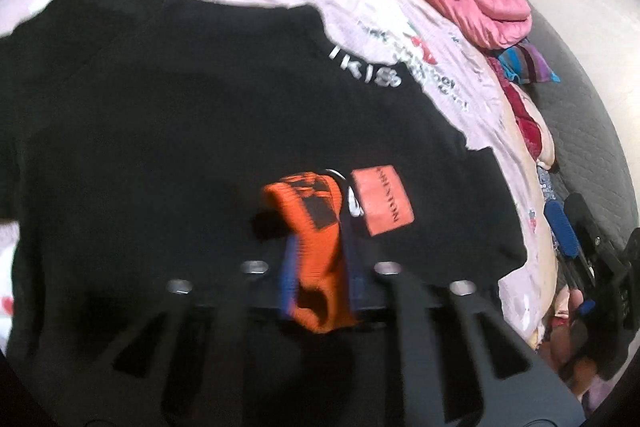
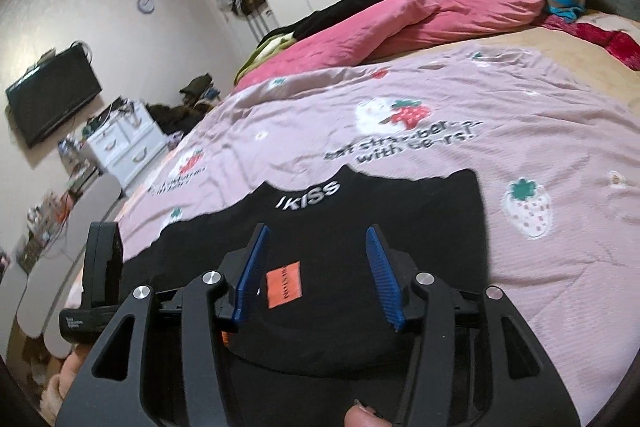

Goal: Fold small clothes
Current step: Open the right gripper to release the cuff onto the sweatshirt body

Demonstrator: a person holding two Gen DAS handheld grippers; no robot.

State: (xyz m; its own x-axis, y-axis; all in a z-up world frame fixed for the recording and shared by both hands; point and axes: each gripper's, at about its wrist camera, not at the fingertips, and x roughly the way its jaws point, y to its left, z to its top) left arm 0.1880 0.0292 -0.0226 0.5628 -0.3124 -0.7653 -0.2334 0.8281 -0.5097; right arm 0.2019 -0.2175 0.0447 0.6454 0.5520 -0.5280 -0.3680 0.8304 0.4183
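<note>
Bed [image 2: 540,115], pink strawberry sheet: carries everything below.

Shirt [image 2: 360,227], black, spread flat on the sheet, white lettering toward the far edge; long axis runs away from both grippers. Landmark: orange patch [image 2: 283,284] on the shirt.

Left gripper [image 1: 320,247]: fingers narrowed on an orange-and-black fabric piece [image 1: 312,227], just left of the patch, over the shirt's near part.

Right gripper [image 2: 316,275]: wide, holding nothing, blue pads straddling the patch from above; contact with the cloth cannot be told. Judged nearer the near hem, so better placed for the coming fold.
</note>
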